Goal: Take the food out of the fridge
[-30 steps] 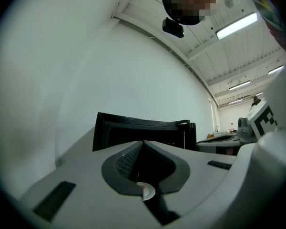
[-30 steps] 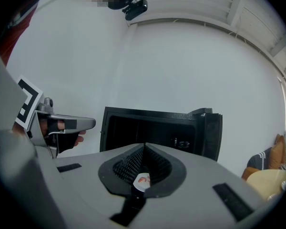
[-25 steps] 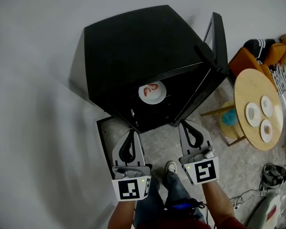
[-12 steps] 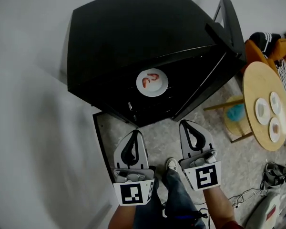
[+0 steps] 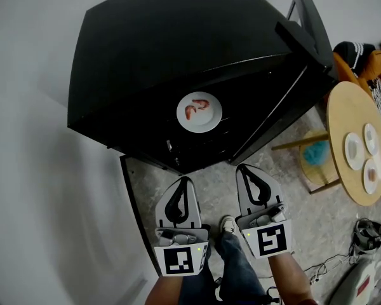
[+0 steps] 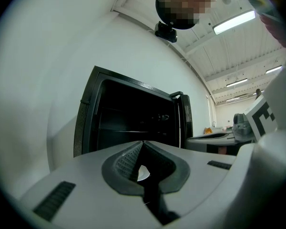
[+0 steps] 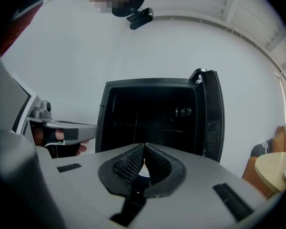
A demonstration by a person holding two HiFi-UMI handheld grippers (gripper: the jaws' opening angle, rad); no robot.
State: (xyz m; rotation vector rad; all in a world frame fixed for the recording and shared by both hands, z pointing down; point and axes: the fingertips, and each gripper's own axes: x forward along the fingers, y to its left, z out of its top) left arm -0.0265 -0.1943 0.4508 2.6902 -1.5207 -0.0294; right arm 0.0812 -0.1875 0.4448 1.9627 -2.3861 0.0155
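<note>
Food [image 5: 197,107] on plate [image 5: 207,123], inside open fridge [image 5: 146,49]. It lies fwd of both grippers, well apart. Left gripper [image 5: 183,182] & right gripper [image 5: 244,169]: jaws pressed together, empty. Plate is round (no long axis) and sits nearer the left gripper's line.

We see a plain white wall [image 5: 32,138] at the left and a speckled stone floor [image 5: 317,221] below. At the right stands a round wooden table [image 5: 346,107] bearing three small plates [image 5: 354,151], with a teal stool [image 5: 315,152] beneath its edge (partly hidden). Strip lights [image 6: 233,22] glow on the white ceiling [image 6: 257,51].
</note>
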